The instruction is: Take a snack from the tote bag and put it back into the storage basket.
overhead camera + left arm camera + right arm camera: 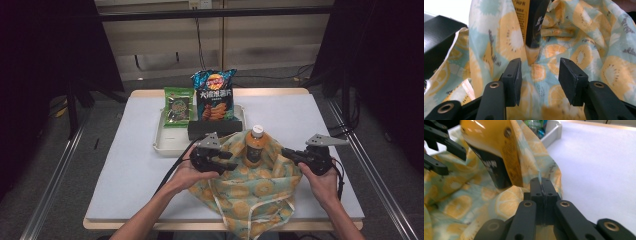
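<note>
Bottle (255, 146) stands upright inside the cloth bag (250, 185), between both grippers. Right gripper (541, 185) is clamped on the bag's edge; left gripper (539, 77) gapes, nearer, bottle straight ahead

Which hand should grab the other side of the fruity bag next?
Probably the left. The left gripper is open with the bag cloth right before its jaws, while the right gripper is already shut on the bag's edge beside the bottle.

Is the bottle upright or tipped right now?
Upright, or nearly so. In the high view the bottle stands inside the fruit-print bag, white cap on top. The right hand-held gripper pinches the bag's edge.
</note>
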